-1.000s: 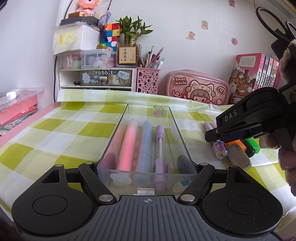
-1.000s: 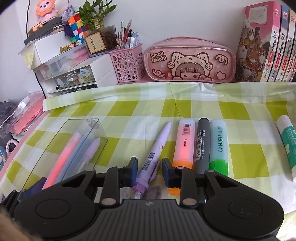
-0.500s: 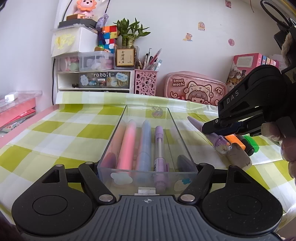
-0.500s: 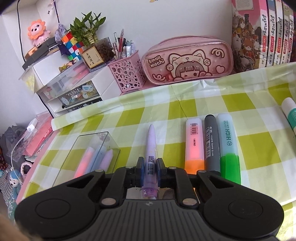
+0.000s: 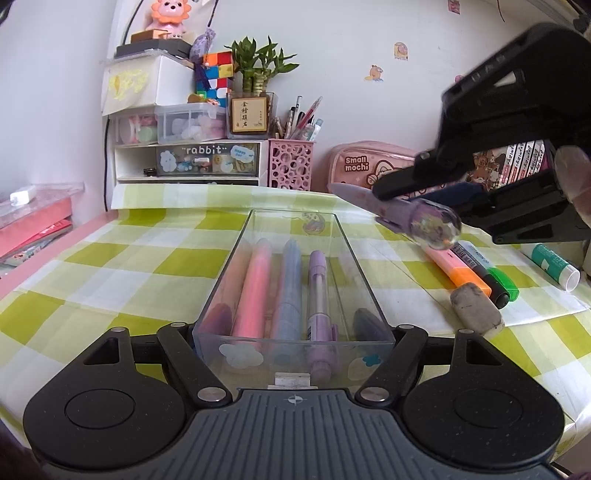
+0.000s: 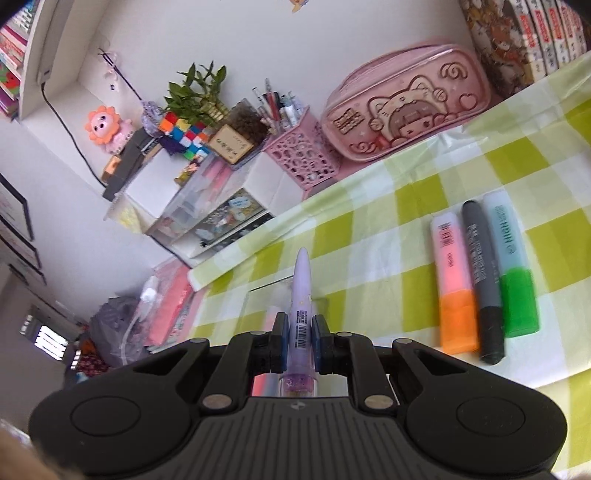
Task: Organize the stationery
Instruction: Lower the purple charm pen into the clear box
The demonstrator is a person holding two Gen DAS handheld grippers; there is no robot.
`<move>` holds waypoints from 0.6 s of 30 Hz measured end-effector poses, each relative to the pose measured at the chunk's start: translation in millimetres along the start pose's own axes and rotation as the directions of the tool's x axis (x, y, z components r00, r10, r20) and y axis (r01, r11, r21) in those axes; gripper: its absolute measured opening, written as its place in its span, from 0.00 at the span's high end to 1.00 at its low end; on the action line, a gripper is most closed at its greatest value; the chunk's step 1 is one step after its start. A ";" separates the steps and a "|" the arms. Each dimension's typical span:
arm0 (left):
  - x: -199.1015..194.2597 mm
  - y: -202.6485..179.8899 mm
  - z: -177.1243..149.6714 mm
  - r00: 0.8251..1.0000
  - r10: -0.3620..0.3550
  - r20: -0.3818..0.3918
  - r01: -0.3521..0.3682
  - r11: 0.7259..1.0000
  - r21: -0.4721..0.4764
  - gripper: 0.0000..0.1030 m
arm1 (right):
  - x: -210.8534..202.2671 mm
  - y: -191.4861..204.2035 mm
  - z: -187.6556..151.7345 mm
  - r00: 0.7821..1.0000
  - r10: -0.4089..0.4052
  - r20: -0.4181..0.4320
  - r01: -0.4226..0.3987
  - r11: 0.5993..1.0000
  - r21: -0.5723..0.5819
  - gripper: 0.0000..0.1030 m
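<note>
My left gripper [image 5: 292,332] is shut on the near end of a clear plastic tray [image 5: 364,273], one finger against each side wall. Inside the tray lie a pink pen [image 5: 255,288], a blue pen [image 5: 291,288] and a purple mechanical pencil [image 5: 318,295]. My right gripper [image 6: 300,334] is shut on a lilac pen [image 6: 302,295] with its tip pointing forward. In the left wrist view that pen [image 5: 406,214] hangs in the air just right of the tray's far end, held by the right gripper [image 5: 413,201].
On the green checked cloth lie an orange highlighter [image 6: 452,288], a grey marker [image 6: 482,280], a green highlighter [image 6: 513,273], a worn eraser [image 5: 476,308] and a glue stick [image 5: 550,264]. A pink pencil case [image 6: 406,107], pink pen holder [image 6: 303,155], drawer unit [image 5: 192,162] and books [image 6: 524,33] line the back.
The right gripper closed on the lilac pen, lifted it off the cloth and rolled, so its view now tilts. The left gripper and tray stayed still.
</note>
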State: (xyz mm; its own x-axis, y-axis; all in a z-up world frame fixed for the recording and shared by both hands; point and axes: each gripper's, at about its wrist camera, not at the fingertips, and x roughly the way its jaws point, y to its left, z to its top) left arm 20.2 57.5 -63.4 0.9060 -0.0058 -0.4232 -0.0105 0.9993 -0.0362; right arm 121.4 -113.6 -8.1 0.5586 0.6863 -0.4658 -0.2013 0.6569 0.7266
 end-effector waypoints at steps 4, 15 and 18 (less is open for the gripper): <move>0.3 0.0 0.2 1.000 0.001 0.000 -0.001 1.000 0.003 0.28 | 23.1 13.5 -0.5 0.996 0.039 -0.086 -0.036 0.999 0.030 0.84; 0.7 1.2 0.4 1.000 -0.005 0.001 0.005 1.000 0.003 0.28 | 61.3 32.6 -2.3 0.982 -0.108 -0.153 0.105 0.994 -0.032 0.84; 1.4 1.0 0.7 1.000 -0.003 0.001 0.003 1.000 0.003 0.28 | 63.9 36.7 -4.7 0.976 -0.134 -0.171 0.126 0.990 -0.056 0.84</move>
State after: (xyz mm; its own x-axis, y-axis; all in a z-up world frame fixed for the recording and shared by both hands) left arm 21.8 58.6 -63.4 0.9065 -0.0092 -0.4221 -0.0060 0.9994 -0.0346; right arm 146.0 -44.2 -13.6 0.4346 0.6352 -0.6385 -0.1740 0.7548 0.6324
